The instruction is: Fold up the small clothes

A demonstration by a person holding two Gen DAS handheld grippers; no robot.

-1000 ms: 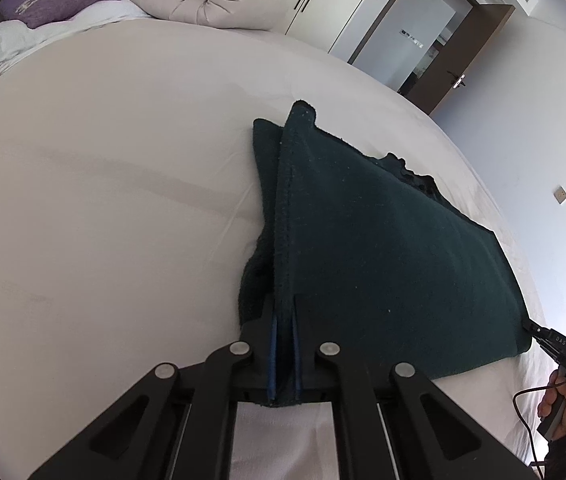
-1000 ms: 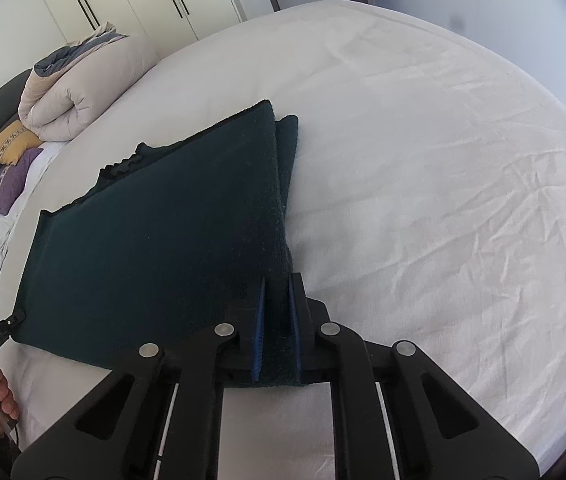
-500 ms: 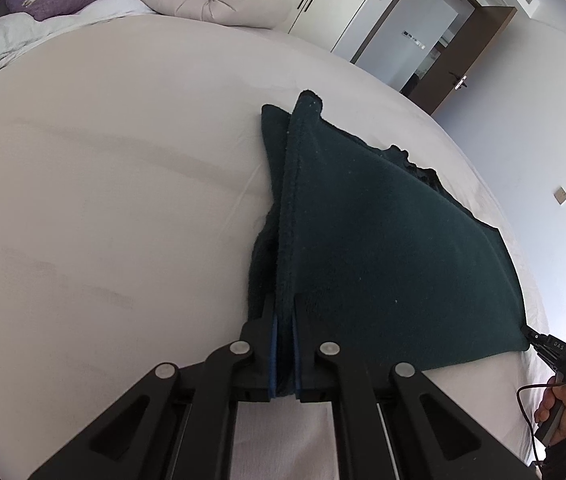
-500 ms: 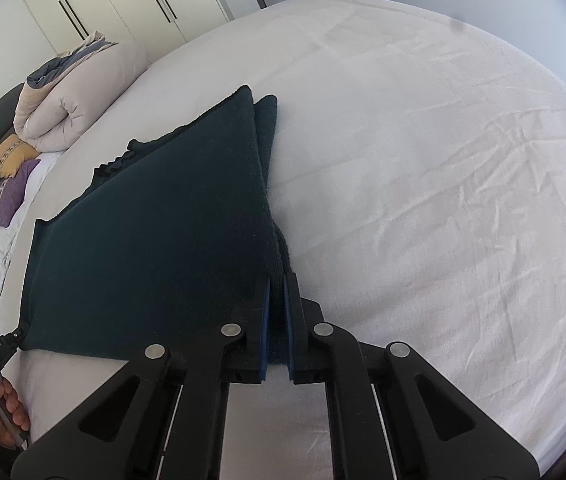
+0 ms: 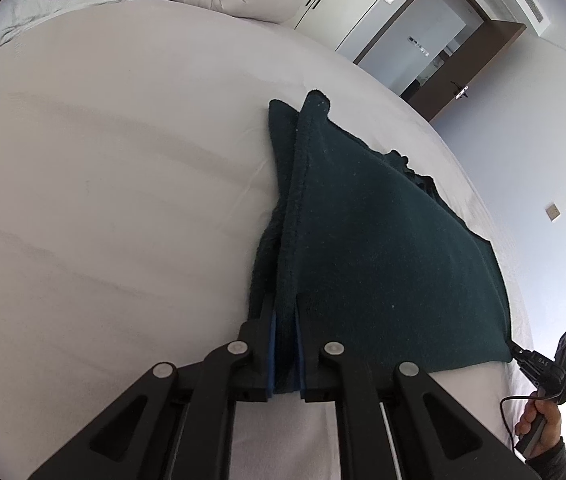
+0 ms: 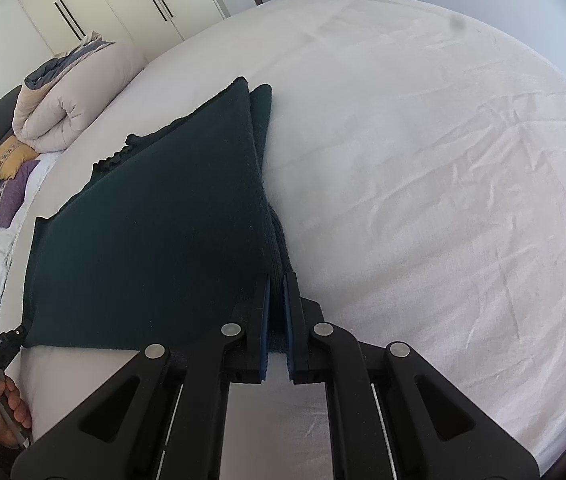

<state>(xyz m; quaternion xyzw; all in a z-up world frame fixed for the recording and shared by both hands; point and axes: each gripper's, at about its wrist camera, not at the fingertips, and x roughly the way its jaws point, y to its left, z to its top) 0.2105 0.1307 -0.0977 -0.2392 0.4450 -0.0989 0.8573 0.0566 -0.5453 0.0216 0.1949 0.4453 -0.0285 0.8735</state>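
Note:
A dark green knitted cloth [image 5: 383, 260] lies folded double on the white bed sheet [image 5: 103, 200], its upper layer drawn over the lower. My left gripper [image 5: 283, 312] has the near left corner between its blue pads, and its jaws are opening. My right gripper [image 6: 277, 292] is shut on the near right corner of the cloth [image 6: 155, 240]. Each view shows the other gripper at the far corner: the right gripper [image 5: 523, 354] and the left gripper [image 6: 13, 338], each held by a hand.
A rolled beige duvet [image 6: 67, 112] and purple and yellow pillows [image 6: 7, 196] lie at the head of the bed. White wardrobe doors [image 6: 95, 4] stand beyond. A brown door [image 5: 479, 64] stands ajar behind the bed. Wrinkled sheet [image 6: 443, 184] spreads to the right.
The right gripper has moved slightly, down toward the bed, with its corner of the cloth. The left gripper's pads now stand a little further apart around the cloth.

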